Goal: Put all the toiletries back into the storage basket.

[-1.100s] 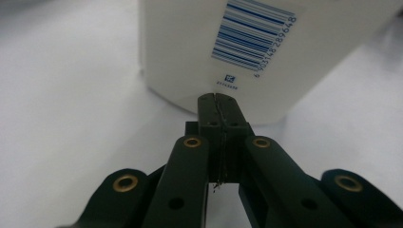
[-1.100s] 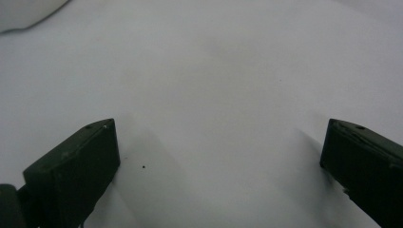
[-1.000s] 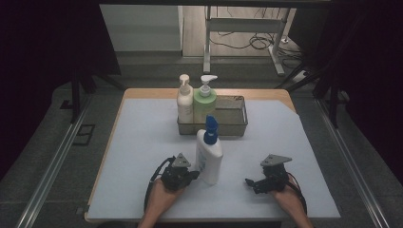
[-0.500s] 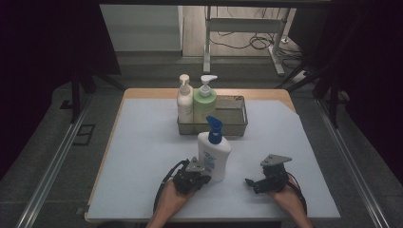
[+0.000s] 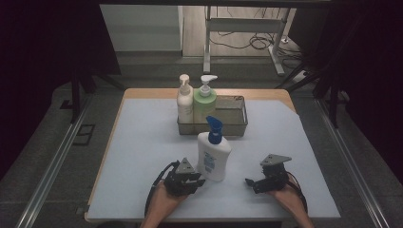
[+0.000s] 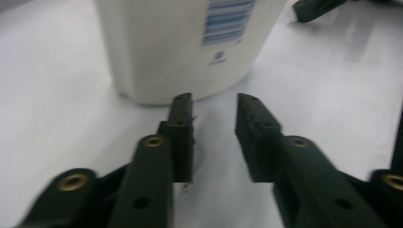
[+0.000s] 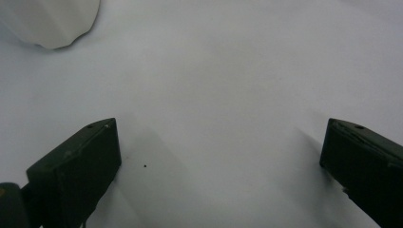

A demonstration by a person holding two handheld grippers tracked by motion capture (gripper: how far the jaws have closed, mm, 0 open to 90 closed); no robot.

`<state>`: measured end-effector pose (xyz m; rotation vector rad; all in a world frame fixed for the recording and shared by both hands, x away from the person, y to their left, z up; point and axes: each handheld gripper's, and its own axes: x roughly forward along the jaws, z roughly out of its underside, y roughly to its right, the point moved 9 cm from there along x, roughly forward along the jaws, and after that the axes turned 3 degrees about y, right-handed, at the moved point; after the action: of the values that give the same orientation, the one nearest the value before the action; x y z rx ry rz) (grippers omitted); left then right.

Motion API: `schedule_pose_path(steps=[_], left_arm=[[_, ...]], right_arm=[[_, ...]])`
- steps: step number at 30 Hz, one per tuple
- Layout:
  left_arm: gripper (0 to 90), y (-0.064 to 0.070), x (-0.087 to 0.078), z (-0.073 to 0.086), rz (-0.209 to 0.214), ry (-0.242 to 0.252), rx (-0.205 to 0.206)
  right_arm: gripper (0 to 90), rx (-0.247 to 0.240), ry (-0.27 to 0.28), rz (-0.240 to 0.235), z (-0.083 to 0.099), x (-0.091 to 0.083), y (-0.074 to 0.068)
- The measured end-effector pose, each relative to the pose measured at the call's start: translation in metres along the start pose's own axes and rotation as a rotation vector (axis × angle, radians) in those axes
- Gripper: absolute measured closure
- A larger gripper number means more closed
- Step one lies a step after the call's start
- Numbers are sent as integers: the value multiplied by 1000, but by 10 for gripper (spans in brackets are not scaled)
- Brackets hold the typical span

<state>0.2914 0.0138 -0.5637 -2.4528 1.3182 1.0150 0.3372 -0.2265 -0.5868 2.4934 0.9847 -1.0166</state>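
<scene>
Since a second earlier, the white bottle with the blue cap [image 5: 214, 152] had been shifted right to lower centre of the high view, in front of the wire basket [image 5: 237, 124]; the left gripper [image 5: 194, 179] had been drawn back from it, its jaws narrowly parted and empty, which was judged a release. In the left gripper view the bottle's base [image 6: 190, 47] was seen flat on the white table cover [image 6: 57, 95], just beyond the jaw tips; the right gripper [image 7: 218, 156], at lower right of the high view, was seen wide open and empty.
</scene>
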Motion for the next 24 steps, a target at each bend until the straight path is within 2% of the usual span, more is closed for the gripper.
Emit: schedule_pose_path(steps=[4, 10, 14, 20, 24], left_arm=[[544, -6, -6, 5, -51, -1, 10], [387, -15, -13, 14, -121, -7, -3], [291, -21, -19, 21, -147, -3, -38], [145, -31, -29, 32, -190, -1, -83], [122, -34, -34, 38, -212, -2, -89]], right_arm=[[4, -6, -3, -9, 0, -1, -2], [4, -18, -2, -24, -1, -4, -4], [3, -27, 16, -33, -5, -7, -7], [0, -34, 54, -72, -16, -14, -15], [0, -40, 68, -86, -23, -19, -19]])
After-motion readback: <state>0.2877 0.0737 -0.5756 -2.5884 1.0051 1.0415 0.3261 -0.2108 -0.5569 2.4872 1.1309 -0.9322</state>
